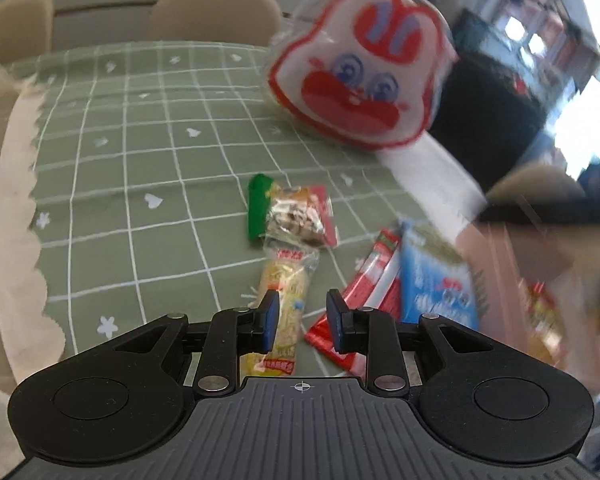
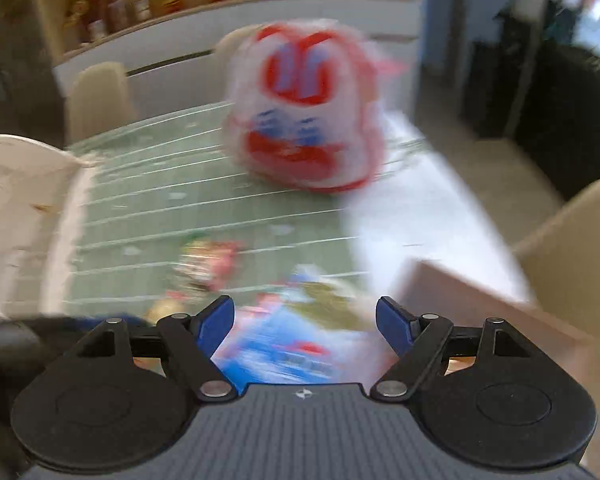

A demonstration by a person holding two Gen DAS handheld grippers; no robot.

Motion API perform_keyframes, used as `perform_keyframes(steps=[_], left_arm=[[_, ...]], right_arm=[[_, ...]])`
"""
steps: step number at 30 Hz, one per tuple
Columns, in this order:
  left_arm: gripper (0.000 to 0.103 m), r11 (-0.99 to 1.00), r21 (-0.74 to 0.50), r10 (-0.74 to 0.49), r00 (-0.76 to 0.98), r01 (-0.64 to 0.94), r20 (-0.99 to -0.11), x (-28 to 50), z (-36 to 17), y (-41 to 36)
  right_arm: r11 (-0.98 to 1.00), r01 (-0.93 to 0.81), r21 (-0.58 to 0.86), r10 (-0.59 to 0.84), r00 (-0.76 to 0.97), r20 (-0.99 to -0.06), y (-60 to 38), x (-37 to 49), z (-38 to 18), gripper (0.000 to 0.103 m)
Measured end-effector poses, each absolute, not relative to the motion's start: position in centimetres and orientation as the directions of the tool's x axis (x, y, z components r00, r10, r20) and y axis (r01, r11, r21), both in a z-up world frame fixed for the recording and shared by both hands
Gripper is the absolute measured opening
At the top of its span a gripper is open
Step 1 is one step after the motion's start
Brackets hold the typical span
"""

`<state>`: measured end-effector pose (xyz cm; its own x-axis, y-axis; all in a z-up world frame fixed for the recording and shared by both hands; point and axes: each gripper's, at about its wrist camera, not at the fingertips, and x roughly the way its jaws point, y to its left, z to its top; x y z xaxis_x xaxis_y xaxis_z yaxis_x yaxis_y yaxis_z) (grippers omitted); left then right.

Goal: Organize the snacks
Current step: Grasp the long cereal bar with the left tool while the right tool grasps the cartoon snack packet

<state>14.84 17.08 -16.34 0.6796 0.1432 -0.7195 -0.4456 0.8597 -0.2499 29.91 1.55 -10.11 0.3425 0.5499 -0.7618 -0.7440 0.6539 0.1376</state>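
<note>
Two views cover the same worktop (image 1: 100, 152), spread with a green grid cloth, but they differ in sharpness. From the left wrist the snacks lie fairly clear: a yellow noodle packet (image 1: 284, 296) runs lengthwise beneath the left gripper (image 1: 302, 320), whose jaws stand apart with nothing between them. Just beyond its far end sits a clear-fronted snack packet (image 1: 300, 218) with red trim, lying against a green packet (image 1: 258, 206). To the right lie a red-and-white wrapper (image 1: 364, 300) and, touching it, a blue snack bag (image 1: 436, 280). Further back, a big bunny-face bag (image 1: 360, 80), white with red outline and blue eyes, rests at the cloth's right edge.

From the right wrist everything is smeared by motion. The right gripper (image 2: 305, 326) has its jaws spread wide and empty, over the blue snack bag (image 2: 284, 344), which shows only as blue, white and red streaks. The bunny-face bag (image 2: 306, 116) is a red and white blur further back. Only this view shows a wooden shelf with jars (image 2: 140, 4) behind the worktop, and a pinkish box (image 2: 488, 308) to the right; what it holds I cannot tell. Beige chairs (image 1: 216, 8) stand at the far side.
</note>
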Motion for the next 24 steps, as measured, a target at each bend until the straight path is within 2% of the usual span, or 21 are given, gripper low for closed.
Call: perform_keyframes(steps=[3,5,6,11,13,14,15,17,20,21,22,24], left_arm=[[0.029,0.882,-0.137,0.215,0.643,-0.451,-0.735,15.1,-16.6,16.3],[0.031,0.881,-0.118,0.223,0.621,-0.459,-0.752,15.2,-16.9,16.3],[0.035,0.880,-0.119,0.221,0.619,-0.460,-0.753,15.1,-17.1,16.4],[0.036,0.872,-0.157,0.192,0.619,-0.464,-0.762,14.8,-17.3,17.2],[0.035,0.869,-0.170,0.181,0.617,-0.466,-0.765,15.0,-17.4,17.3],[0.036,0.867,-0.173,0.178,0.615,-0.467,-0.768,15.2,-17.5,17.4],[0.036,0.867,-0.176,0.174,0.614,-0.467,-0.770,15.3,-17.6,17.5],[0.038,0.869,-0.178,0.160,0.602,-0.463,-0.782,15.6,-18.1,17.6],[0.043,0.876,-0.193,0.133,0.607,-0.442,-0.783,15.9,-18.4,17.6],[0.041,0.877,-0.212,0.112,0.613,-0.431,-0.782,16.0,-18.5,17.5],[0.030,0.880,-0.229,0.090,0.619,-0.417,-0.780,15.9,-18.6,17.5],[0.030,0.889,-0.217,0.088,0.617,-0.402,-0.782,15.8,-18.6,17.0]], right_arm=[[0.630,-0.744,0.221,0.592,0.276,-0.757,5.9,30.9,-12.0,0.079],[0.616,-0.749,0.243,0.599,0.245,-0.763,9.2,31.3,-13.6,0.079],[0.608,-0.756,0.243,0.591,0.226,-0.774,10.9,31.5,-14.5,0.079],[0.629,-0.771,0.100,0.453,0.259,-0.853,16.1,31.7,-18.6,0.079],[0.623,-0.777,0.088,0.434,0.250,-0.866,16.2,31.7,-19.1,0.080],[0.620,-0.780,0.089,0.438,0.249,-0.864,16.1,31.6,-19.0,0.077],[0.613,-0.782,0.109,0.448,0.231,-0.863,15.8,31.6,-18.9,0.066],[0.603,-0.784,0.147,0.479,0.208,-0.853,14.5,31.7,-17.9,0.056],[0.609,-0.781,0.139,0.510,0.251,-0.822,11.6,31.2,-15.6,0.052],[0.611,-0.779,0.141,0.523,0.264,-0.810,10.5,31.0,-14.8,0.051],[0.608,-0.779,0.150,0.545,0.273,-0.792,9.1,30.5,-13.8,0.051],[0.592,-0.787,0.172,0.585,0.273,-0.764,6.2,29.3,-12.0,0.051]])
